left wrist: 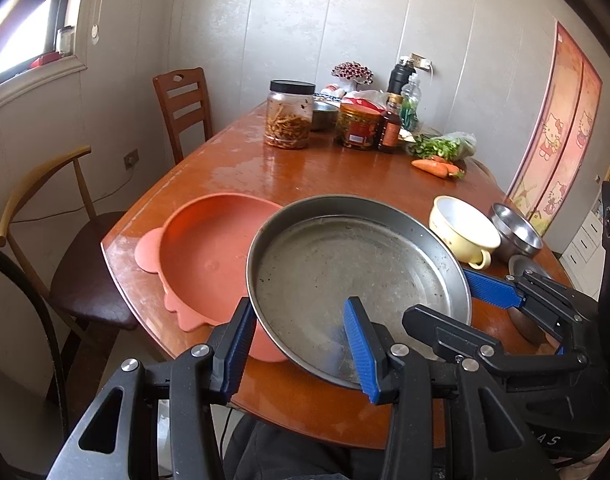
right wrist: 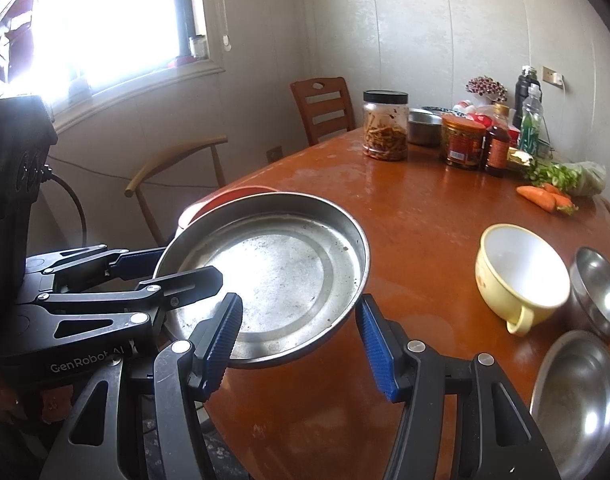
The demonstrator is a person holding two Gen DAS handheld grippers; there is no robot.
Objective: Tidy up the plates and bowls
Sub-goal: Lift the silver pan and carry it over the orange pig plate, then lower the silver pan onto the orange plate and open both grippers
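Note:
A round steel plate (left wrist: 353,272) is tilted above the table, its left part over an orange silicone plate (left wrist: 201,252). Both grippers straddle its rim. In the left wrist view my left gripper (left wrist: 301,344) has one blue pad under the near rim and one inside the plate, with a wide gap between them. My right gripper (left wrist: 461,300) reaches in from the right, one finger under the rim. In the right wrist view the steel plate (right wrist: 273,276) lies between my right gripper's spread fingers (right wrist: 301,332), and my left gripper (right wrist: 177,272) straddles its left rim.
A yellow cup-bowl (right wrist: 521,276), a small steel bowl (right wrist: 601,288) and a shallow steel dish (right wrist: 581,396) sit on the right of the wooden table (right wrist: 425,216). Jars, bottles, greens and carrots (right wrist: 545,196) stand at the far end. Chairs stand on the left.

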